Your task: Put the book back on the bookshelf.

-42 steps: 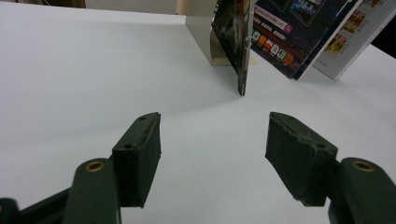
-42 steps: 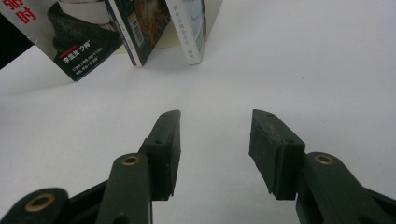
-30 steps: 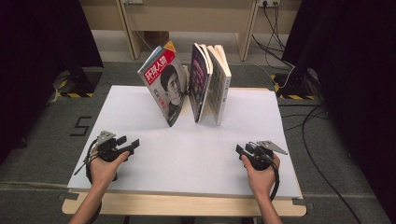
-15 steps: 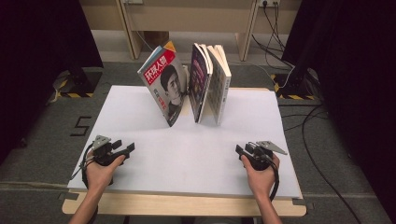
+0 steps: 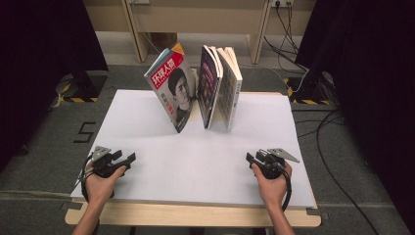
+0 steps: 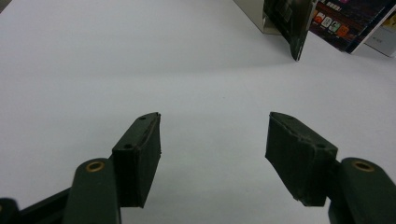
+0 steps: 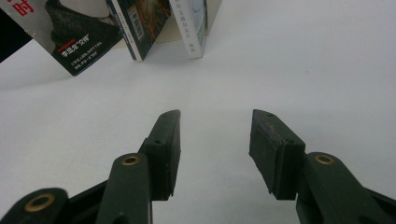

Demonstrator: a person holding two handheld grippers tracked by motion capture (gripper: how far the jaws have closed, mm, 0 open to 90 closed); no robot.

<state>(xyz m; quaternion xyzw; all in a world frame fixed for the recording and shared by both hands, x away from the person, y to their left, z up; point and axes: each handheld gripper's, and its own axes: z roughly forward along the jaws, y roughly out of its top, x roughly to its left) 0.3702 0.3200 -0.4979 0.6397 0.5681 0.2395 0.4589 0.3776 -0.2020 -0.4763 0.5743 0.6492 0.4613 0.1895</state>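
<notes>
Waiting at the near edge of the bench [image 5: 147, 122], I have nothing in hand yet; I judge this to be the very start, before any reach toward the books.

My left gripper [image 5: 128, 158] sits by the near left corner, its fingers [image 6: 140, 154] apart with bare white bench between them. It aims across the surface toward the magazine [image 5: 172, 88], which stands near the far edge, just left of the middle. That magazine leans steeply, its top tilted toward the left and its foot close to the books beside it; I cannot tell from the high view whether it rests against them or against some support behind. In the left gripper view its lower corner [image 6: 292, 23] shows at the far right, well apart from my fingers.

Right of it stand the upright books [image 5: 220, 88], two or three pressed together, leaning slightly and touching one another.

My right gripper [image 5: 250, 159] rests near the near right corner, fingers [image 7: 166, 144] also spread, empty, pointing at the books' lower ends [image 7: 187, 28].

I think the next move calls for a long forward reach from either hand, with the fingers kept wide enough to take a cover or a spine. The lean is the risk: nudging the magazine could let it slide flat, and pulling one book could tip its neighbours.

Off the bench, cables [image 5: 337, 161] trail on the floor at right, and a wooden frame [image 5: 254, 24] stands beyond the far edge; neither stands in my way.
</notes>
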